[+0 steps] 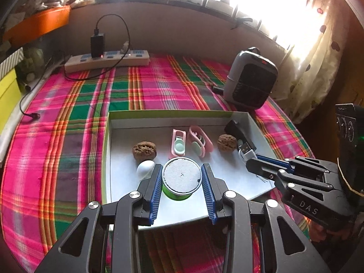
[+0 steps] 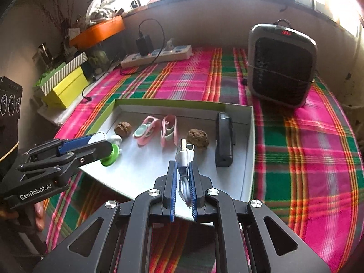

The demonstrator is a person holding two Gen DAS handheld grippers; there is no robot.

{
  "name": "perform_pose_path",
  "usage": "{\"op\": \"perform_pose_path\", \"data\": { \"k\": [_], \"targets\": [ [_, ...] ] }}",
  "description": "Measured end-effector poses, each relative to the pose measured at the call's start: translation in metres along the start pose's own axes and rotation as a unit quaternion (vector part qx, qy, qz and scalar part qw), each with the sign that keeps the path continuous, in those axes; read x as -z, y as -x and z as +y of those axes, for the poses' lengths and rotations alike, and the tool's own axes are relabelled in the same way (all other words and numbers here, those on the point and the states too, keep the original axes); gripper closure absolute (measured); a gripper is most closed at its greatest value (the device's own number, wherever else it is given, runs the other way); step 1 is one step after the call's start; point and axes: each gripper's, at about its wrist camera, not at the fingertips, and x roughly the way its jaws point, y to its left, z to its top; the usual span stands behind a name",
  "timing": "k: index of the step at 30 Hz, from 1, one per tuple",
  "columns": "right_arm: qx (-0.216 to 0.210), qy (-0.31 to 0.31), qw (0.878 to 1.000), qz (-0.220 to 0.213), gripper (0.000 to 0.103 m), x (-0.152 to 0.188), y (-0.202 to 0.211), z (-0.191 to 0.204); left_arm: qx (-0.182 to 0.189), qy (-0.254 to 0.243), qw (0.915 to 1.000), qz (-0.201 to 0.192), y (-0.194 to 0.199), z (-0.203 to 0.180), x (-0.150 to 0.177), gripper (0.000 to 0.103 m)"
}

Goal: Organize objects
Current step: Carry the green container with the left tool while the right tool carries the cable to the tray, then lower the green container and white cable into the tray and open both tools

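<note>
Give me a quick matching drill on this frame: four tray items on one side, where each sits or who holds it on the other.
Items:
1. green tub
2. USB cable
3. black case
4. white egg

Places:
A. lying by the tray's right wall
B. between the left gripper's pads
C. on the tray just left of the left gripper
D. pinched in the right gripper

Pairs: 1-B, 2-D, 3-A, 4-C
</note>
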Motion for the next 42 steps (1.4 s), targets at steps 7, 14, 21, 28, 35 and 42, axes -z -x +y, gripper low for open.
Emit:
{"op": "perform_pose_path", "data": {
  "k": [7,14,21,28,35,42],
  "targets": [
    [-0.002,0.006,1.0,0.02,0.092,-0.004,-0.016,-0.003,-0.001,0.002,0.9999,0.011,-0.014,0.002,-0.001,0.071],
    [-0.002,0.009,1.0,0.026,0.092,-0.007,-0.024,-0.005,-0.003,0.0,0.9999,0.011,-0.019,0.003,-0.004,0.071],
    [0.002,0.013,1.0,0.027,0.092,-0.01,-0.027,-0.005,-0.004,0.001,0.9999,0.011,-0.019,0.002,-0.004,0.071],
    [0.004,0.019,0.999,0.03,0.092,-0.01,-0.027,-0.003,-0.002,-0.003,0.9999,0.014,-0.026,0.0,-0.008,0.071],
    [0.004,0.026,0.999,0.032,0.092,-0.013,-0.031,0.0,-0.003,-0.01,0.9998,0.016,-0.029,-0.005,-0.007,0.071],
    [0.014,0.037,0.999,0.033,0.092,-0.016,-0.037,0.004,-0.014,-0.013,0.9996,0.019,-0.035,-0.005,-0.006,0.071]
  ]
}}
